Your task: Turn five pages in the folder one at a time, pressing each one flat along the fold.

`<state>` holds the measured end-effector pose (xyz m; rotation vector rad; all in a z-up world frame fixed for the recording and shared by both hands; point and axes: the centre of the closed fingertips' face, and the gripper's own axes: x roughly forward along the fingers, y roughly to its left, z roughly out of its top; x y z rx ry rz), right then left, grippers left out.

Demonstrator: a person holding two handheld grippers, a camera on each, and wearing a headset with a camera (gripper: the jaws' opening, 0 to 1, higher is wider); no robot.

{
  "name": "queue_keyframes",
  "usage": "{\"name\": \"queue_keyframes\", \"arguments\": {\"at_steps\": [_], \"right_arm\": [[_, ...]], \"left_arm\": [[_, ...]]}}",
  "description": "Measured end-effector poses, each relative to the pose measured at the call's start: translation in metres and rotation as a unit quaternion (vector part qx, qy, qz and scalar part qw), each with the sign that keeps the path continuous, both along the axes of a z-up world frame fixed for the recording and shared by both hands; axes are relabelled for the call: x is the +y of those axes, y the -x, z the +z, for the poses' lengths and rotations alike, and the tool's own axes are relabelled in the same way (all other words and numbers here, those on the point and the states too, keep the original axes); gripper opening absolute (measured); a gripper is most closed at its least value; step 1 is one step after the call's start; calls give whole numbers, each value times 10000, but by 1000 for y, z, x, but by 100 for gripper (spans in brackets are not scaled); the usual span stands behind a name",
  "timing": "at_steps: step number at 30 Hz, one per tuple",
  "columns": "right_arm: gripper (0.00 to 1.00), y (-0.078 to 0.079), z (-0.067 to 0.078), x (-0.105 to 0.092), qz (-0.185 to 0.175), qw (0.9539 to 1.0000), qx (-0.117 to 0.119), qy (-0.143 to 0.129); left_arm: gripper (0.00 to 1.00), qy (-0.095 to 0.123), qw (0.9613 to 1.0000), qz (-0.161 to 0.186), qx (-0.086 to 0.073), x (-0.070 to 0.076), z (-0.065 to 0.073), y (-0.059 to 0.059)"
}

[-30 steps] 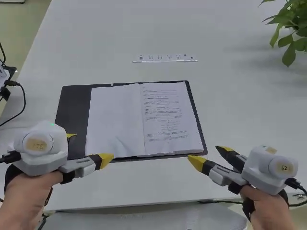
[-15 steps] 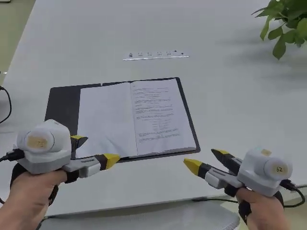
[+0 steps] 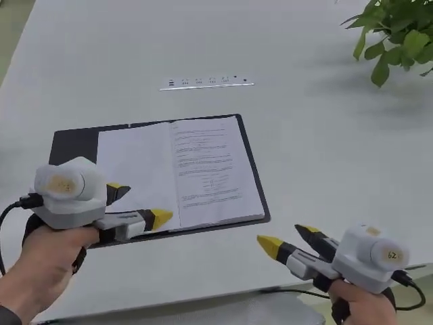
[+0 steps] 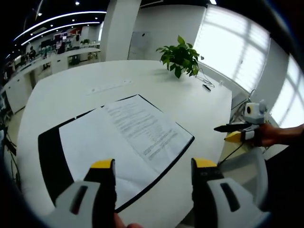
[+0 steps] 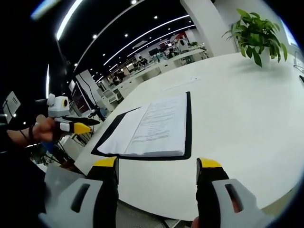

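A black folder (image 3: 67, 143) lies open on the white table, a blank page (image 3: 132, 176) on its left and a printed page (image 3: 210, 169) on its right. My left gripper (image 3: 141, 205) hovers open over the folder's near left corner, nothing between its yellow tips. My right gripper (image 3: 289, 238) is open too, above bare table just off the folder's near right corner. The left gripper view shows the folder (image 4: 50, 156) under its jaws. From the right gripper view the folder (image 5: 187, 128) lies ahead, past the jaws.
A potted green plant (image 3: 392, 34) stands at the table's far right. A strip of sockets (image 3: 206, 83) is set into the table beyond the folder. A cable (image 3: 419, 288) hangs by the near right edge. The table's front edge (image 3: 203, 291) runs just under both grippers.
The head camera has swung right, shifting the folder left in view. My left gripper has come in over the folder's near left corner; the right one has dropped slightly toward the near edge.
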<state>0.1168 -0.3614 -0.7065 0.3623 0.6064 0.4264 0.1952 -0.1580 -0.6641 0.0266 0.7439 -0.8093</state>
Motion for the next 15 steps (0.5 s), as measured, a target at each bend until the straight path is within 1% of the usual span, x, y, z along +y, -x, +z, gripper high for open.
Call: {"name": "queue_keyframes", "arguments": {"at_steps": [2, 4, 7, 8, 13, 15], "right_arm": [[65, -1, 2, -1, 51, 10000, -19, 73], [65, -2, 2, -1, 77, 9999, -19, 87], [65, -4, 2, -1, 66, 10000, -23, 68], [65, -5, 2, -1, 57, 10000, -23, 60], [65, -6, 2, -3, 6, 10000, 5, -23], [65, -7, 2, -4, 12, 10000, 21, -5]], "left_arm": [[64, -11, 10000, -98, -11, -9, 0, -3], [64, -44, 9997, -254, -16, -19, -2, -6], [63, 7, 9988, -474, 90, -34, -2, -7], [62, 20, 9987, -505, 109, -39, -3, -10], [62, -118, 9968, -794, 38, -59, -9, -17], [62, -182, 9955, -924, 37, -66, -12, -19]]}}
